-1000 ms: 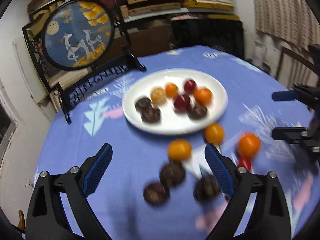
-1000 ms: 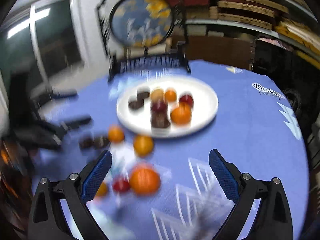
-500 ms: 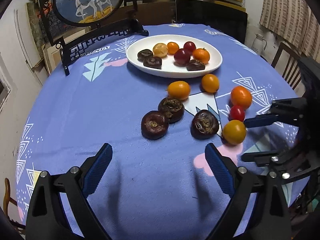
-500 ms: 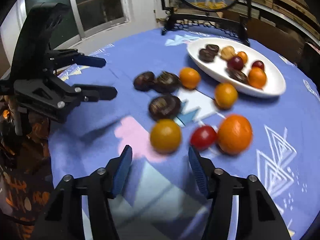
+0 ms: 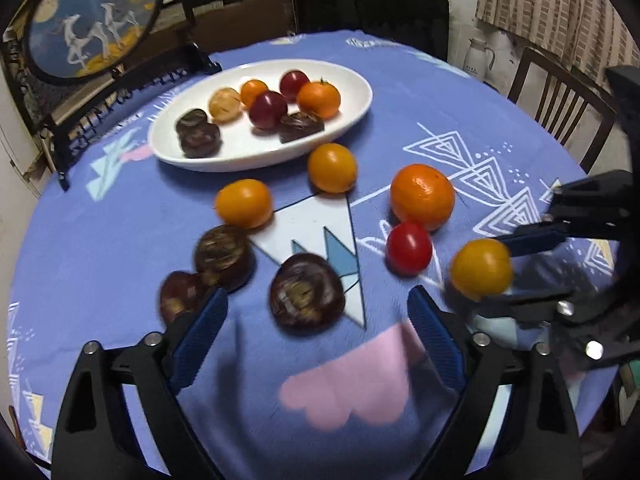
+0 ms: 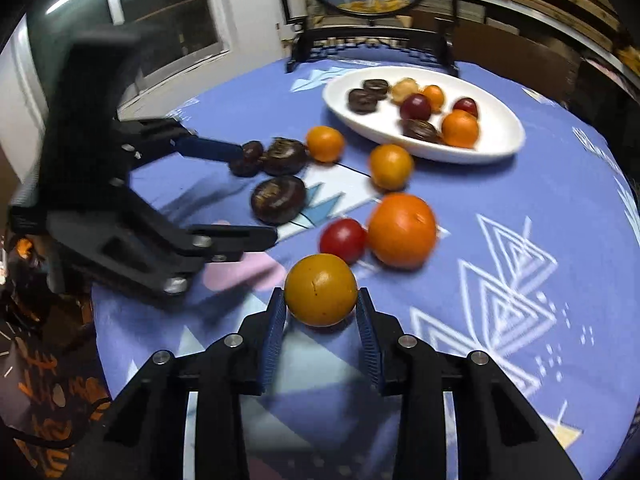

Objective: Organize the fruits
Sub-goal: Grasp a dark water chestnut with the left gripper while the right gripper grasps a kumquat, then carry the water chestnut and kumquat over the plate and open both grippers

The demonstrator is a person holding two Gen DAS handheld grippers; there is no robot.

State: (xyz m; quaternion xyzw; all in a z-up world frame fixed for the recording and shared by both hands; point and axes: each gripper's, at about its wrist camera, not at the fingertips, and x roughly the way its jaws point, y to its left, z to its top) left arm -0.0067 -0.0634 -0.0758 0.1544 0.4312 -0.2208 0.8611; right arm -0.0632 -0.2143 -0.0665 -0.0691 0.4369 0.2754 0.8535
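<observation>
A round yellow fruit sits on the blue tablecloth with my right gripper closing on it, both blue pads against its sides. My left gripper is wide, its jaws closing slightly. A dark brown chestnut-like fruit lies between its fingers, untouched. Two more dark fruits lie to its left. A big orange, a red tomato and two small orange fruits lie loose. The white oval plate holds several fruits.
A black-framed round painted screen stands behind the plate at the table's far edge. A wooden chair and a white jug are beyond the right edge. A window is on the left.
The right jaws went from wide to narrow and now grip the yellow fruit. The left gripper dropped closer to the table, bringing a dark fruit between its fingers.
</observation>
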